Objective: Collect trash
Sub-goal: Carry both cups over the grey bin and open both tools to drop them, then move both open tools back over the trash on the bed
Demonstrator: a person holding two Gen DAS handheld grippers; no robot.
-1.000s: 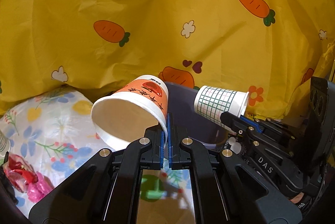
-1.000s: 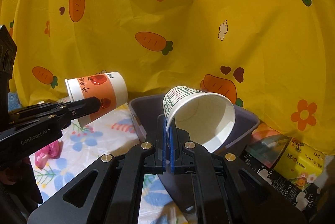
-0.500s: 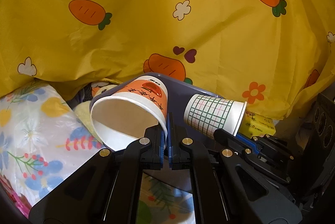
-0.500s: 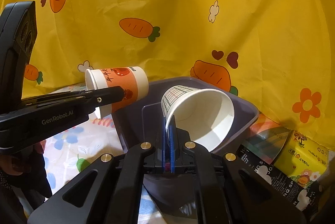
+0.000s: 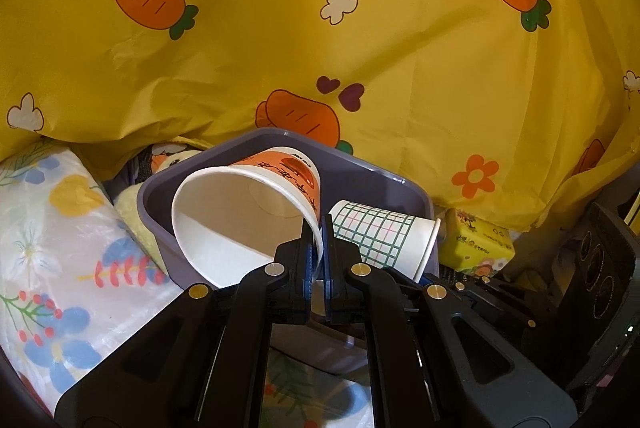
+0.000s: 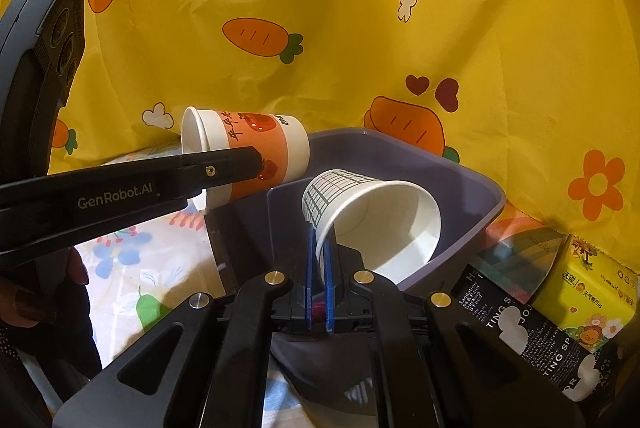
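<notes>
STATUS: transport done, release pending | left gripper [image 5: 317, 252] clamps rim of orange cup [image 5: 256, 204] over purple bin [image 5: 404, 184] | right gripper [image 6: 319, 248] clamps rim of grid cup [image 6: 372, 220] over same bin | LEFT: drop both

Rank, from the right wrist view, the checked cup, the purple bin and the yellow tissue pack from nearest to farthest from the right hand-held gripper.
1. Checked cup: its rim is pinched in the right hand-held gripper, tilted over the bin.
2. Purple bin: directly beneath and behind the cup.
3. Yellow tissue pack: off to the right, outside the bin, against the carrot cloth.
</notes>
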